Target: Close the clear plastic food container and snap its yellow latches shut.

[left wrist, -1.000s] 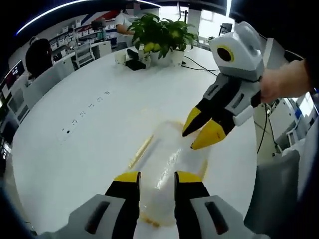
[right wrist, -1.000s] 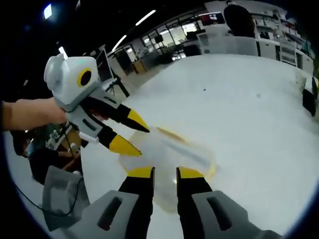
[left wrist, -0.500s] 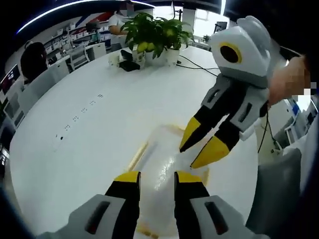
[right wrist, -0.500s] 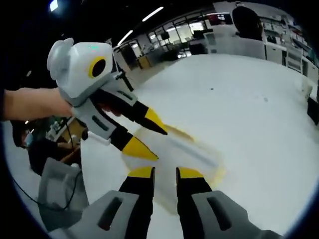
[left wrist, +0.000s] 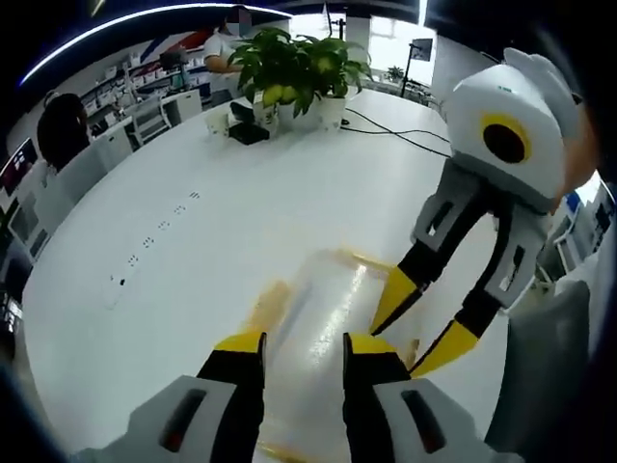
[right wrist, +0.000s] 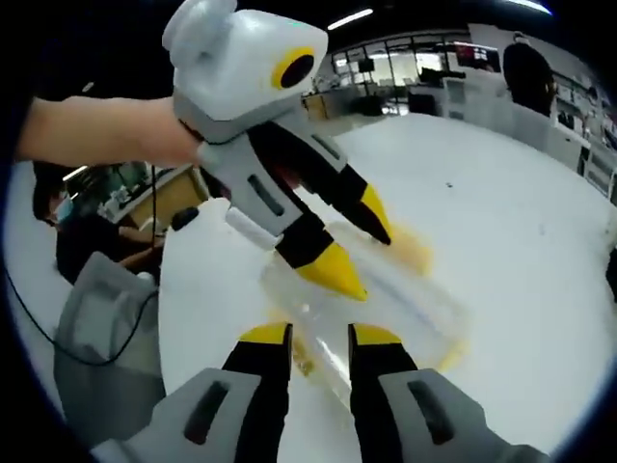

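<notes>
Clear plastic container (left wrist: 323, 318) lies flat on the white surface (left wrist: 193, 241), directly ahead of the left tool (left wrist: 303, 345) and running away between its two yellow tips. Left tool's jaws stand narrowly parted, one tip to each side of the container's near end; cannot tell whether they touch the plastic or hang just over it. Holding nothing that I can make out. Judged purpose: to straddle and steady the box so it does not slide when pressed from the side. Right tool (left wrist: 421, 326) comes in from the left tool's right, tips pointing down, jaws spread wide, one tip near the container's long edge and the other just outside it, beside a yellow latch (left wrist: 408, 353). That spread looks meant to bracket the latch or rim for a push. In the right gripper view the right tool (right wrist: 321, 339) has the container (right wrist: 386, 309) just beyond its tips, with the left tool (right wrist: 352, 246) reaching across from the left and above it. Yellow latch tabs (left wrist: 272, 301) show along the sides, lying outward rather than tight to the wall, so likely not yet snapped. Lid appears down on the box, though the clear plastic makes this uncertain. Potted plants (left wrist: 294, 63) sit far off across the surface, well apart.
</notes>
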A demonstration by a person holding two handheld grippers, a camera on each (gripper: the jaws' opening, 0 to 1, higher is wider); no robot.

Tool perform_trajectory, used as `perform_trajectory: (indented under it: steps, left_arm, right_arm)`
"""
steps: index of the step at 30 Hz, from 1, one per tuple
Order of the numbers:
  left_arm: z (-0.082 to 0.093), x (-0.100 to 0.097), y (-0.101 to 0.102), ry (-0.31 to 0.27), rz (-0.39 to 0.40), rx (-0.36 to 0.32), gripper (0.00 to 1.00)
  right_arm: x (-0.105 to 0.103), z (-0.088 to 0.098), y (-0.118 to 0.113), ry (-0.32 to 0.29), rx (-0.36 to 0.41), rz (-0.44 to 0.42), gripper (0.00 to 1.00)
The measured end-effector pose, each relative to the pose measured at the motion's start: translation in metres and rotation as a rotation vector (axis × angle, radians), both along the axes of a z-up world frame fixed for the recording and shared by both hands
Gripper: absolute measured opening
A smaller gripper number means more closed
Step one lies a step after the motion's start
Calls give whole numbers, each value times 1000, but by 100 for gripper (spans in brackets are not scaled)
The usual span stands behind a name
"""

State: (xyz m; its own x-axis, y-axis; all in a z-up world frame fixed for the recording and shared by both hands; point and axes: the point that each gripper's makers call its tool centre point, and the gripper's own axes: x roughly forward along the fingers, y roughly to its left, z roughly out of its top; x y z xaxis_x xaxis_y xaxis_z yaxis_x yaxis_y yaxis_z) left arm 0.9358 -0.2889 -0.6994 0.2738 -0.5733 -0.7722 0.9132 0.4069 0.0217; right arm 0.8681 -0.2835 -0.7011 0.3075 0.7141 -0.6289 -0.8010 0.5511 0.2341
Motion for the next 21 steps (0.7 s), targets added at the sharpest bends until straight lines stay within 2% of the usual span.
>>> perform_trajectory:
  steps: [6,11,15,21]
  left_arm:
    - [-3,4,-1,-16,-31,28,27]
    - [-6,6,-4,-23,-73,60,27]
    - [-7,8,-8,-8,-87,62,28]
    - [-9,6,-12,55,-120,74,29]
  right_arm:
    - [-3,-1,-1,-58,-20,61,24]
    - [-7,-1,-1,-84,-27,81,25]
    - [-10,-1,-1,-119,-42,106,26]
    - [-11,-2,-2,-155,-62,125,26]
